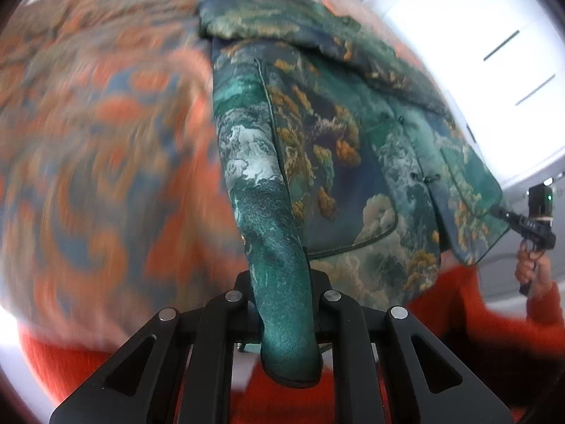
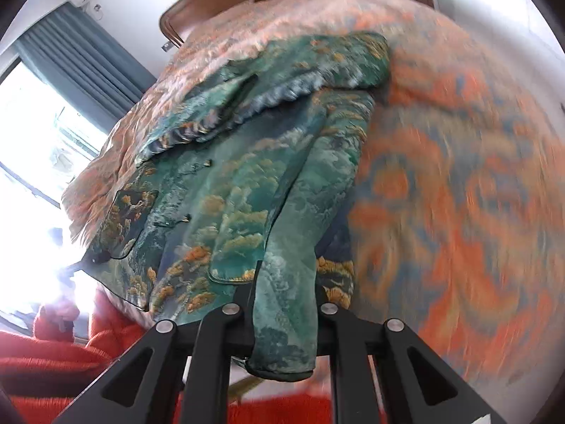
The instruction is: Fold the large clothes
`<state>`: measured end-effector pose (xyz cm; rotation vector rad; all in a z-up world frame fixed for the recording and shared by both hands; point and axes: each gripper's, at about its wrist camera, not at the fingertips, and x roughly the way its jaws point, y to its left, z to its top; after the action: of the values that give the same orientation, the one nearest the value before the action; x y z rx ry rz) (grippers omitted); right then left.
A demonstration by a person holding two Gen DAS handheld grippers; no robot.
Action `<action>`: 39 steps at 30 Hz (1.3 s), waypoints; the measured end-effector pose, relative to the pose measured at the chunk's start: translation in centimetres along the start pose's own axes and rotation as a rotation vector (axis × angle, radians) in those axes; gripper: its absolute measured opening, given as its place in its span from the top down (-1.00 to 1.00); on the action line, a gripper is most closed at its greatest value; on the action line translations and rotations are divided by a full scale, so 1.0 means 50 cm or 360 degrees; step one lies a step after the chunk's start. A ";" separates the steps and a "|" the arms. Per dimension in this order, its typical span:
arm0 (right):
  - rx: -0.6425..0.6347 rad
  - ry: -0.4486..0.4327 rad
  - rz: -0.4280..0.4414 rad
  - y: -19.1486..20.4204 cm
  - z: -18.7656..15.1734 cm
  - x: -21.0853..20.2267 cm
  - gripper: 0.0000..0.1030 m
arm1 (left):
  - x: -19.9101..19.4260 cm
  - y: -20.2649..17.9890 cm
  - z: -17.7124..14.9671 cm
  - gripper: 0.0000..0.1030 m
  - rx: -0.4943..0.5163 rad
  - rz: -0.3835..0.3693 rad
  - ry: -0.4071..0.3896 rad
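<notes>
— Two corners of that green jacket (image 1: 317,134) are pinched, one in each set of tongs. See how the cloth runs straight up out of the left tongs (image 1: 286,304)?

— Yes, and the right tongs (image 2: 282,311) are clamped on the other hem end the same way. Why both at once?

— I'd guess so the bottom edge lifts evenly and can be carried over for a fold. The rest of the jacket lies flat on the orange bedspread (image 2: 459,194), stretching away from both tongs.

— And the person's in a red sleeve (image 1: 543,304), close beside the bed.
</notes>
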<state>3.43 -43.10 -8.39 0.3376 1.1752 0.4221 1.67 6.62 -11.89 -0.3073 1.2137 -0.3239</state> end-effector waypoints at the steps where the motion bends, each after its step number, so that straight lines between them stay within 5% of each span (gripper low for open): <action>1: 0.0052 0.0021 0.0036 -0.010 -0.026 -0.009 0.74 | -0.011 0.004 -0.031 0.78 -0.0005 -0.0004 0.0034; 5: 0.0225 0.0087 0.0170 -0.034 -0.115 -0.044 0.75 | -0.052 0.010 -0.093 0.78 -0.0039 -0.0092 0.0114; 9: 0.0304 0.0045 0.0270 -0.020 -0.125 -0.078 0.76 | -0.113 0.009 -0.026 0.79 -0.0115 -0.0275 0.0053; 14: 0.0254 -0.0159 0.0451 0.014 0.046 -0.115 0.77 | -0.191 0.004 0.175 0.79 -0.0214 -0.0407 -0.0164; 18: 0.0158 -0.0310 0.0423 0.050 0.230 -0.091 0.77 | -0.182 0.010 0.343 0.79 -0.0200 -0.0304 -0.0335; 22: 0.0215 -0.0389 0.0311 0.031 0.374 -0.001 0.77 | -0.082 0.050 0.471 0.72 -0.0334 -0.0169 -0.0390; 27: 0.0423 -0.0383 0.0204 -0.063 0.418 0.139 0.72 | 0.060 0.084 0.519 0.56 -0.0477 0.0000 -0.0270; 31: 0.0739 -0.0302 0.0322 -0.119 0.413 0.233 0.46 | 0.049 0.084 0.523 0.04 -0.0463 -0.0107 -0.0246; 34: 0.0886 -0.0316 0.0546 -0.149 0.420 0.227 0.05 | -0.035 0.079 0.530 -0.85 -0.0429 -0.0151 -0.0391; 39: 0.0967 -0.0425 0.0706 -0.159 0.443 0.156 -0.35 | -0.113 0.097 0.541 -0.91 -0.0432 -0.0190 -0.0518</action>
<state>27.80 -47.04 -10.65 1.1607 0.9401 0.3787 25.87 14.89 -0.31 -0.6443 0.9183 -0.2011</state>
